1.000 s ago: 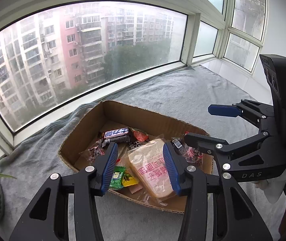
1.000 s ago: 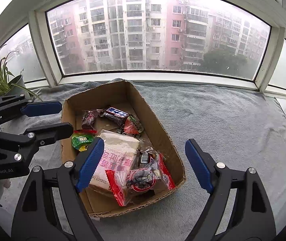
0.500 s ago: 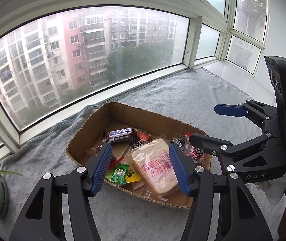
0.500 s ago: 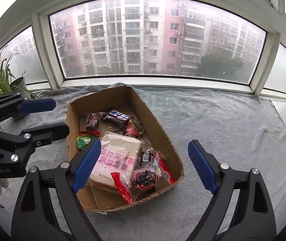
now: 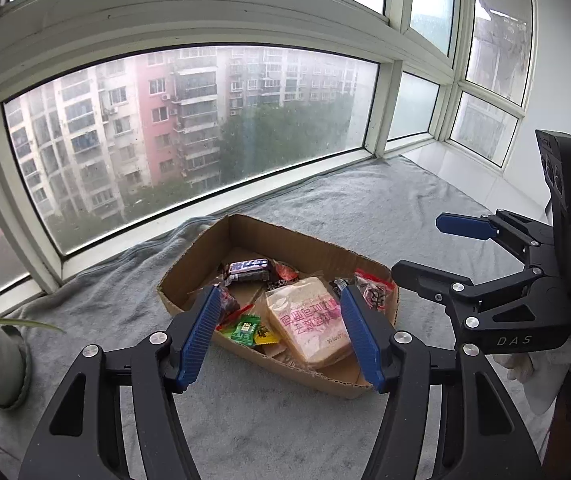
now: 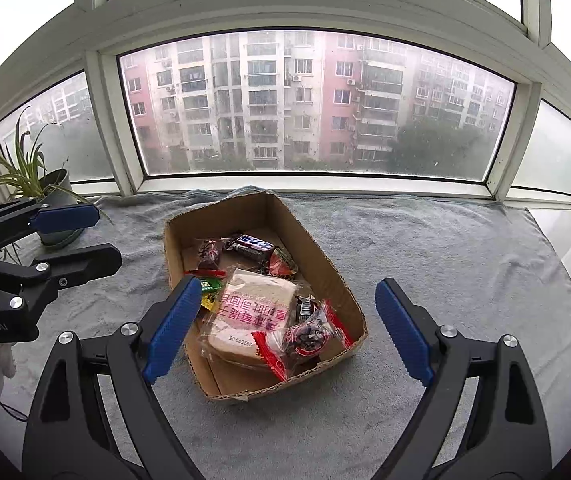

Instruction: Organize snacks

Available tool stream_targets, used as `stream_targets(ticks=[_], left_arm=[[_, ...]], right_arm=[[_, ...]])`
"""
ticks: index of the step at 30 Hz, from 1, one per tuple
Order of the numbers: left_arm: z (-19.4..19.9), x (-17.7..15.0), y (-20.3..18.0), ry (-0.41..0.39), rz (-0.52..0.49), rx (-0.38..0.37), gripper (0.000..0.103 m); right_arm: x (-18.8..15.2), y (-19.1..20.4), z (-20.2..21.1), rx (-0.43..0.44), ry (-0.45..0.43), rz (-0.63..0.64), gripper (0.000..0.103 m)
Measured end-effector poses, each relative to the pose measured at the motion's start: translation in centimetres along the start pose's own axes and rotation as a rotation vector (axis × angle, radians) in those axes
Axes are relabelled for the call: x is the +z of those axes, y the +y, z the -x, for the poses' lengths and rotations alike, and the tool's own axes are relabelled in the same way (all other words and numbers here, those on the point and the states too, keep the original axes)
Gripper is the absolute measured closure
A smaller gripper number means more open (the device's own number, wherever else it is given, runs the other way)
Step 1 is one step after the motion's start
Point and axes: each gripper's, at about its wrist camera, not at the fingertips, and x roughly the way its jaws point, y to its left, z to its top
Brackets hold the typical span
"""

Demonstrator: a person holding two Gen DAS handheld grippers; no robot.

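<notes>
Cardboard box (image 6: 327, 276) sits on the grey blanket (image 6: 445, 248) by the window, long axis running from the near edge toward the glass. Inside: wrapped bread slice (image 6: 253, 312) lengthwise along it, chocolate bar (image 6: 254, 246) lying crosswise at the far end. Left gripper (image 5: 281, 332) jaws opening, nothing between them. Right gripper (image 6: 285, 328) spread wide, empty. Both hang above the box, not touching it.
</notes>
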Motion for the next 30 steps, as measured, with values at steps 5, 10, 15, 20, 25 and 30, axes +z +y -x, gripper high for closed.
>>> stream_targets(ticks=[5,10,15,20,25,30], left_arm=[[2.2,-0.5,0.2,-0.018,0.021,0.005,0.04],[4.6,-1.2,0.3,-0.039,0.031,0.024,0.035],[7.4,-2.3,0.4,-0.063,0.047,0.058,0.031],[9.9,-3.6,0.8,-0.081,0.083,0.091,0.027],[11.6,-4.7,0.7,-0.091,0.098,0.122,0.027],[12.8,-5.4,0.5,-0.099,0.112,0.153,0.027]], right_arm=[[0.1,1.1,2.3,0.006,-0.029,-0.008,0.012],[-0.1,2.4,4.8,0.015,-0.058,-0.016,0.012],[-0.8,4.3,7.3,0.011,-0.089,-0.007,0.012],[-1.8,5.8,9.5,0.005,-0.122,-0.011,0.0],[-2.3,7.1,10.8,-0.005,-0.133,-0.003,0.0],[-2.8,7.9,11.8,-0.009,-0.142,-0.005,0.0]])
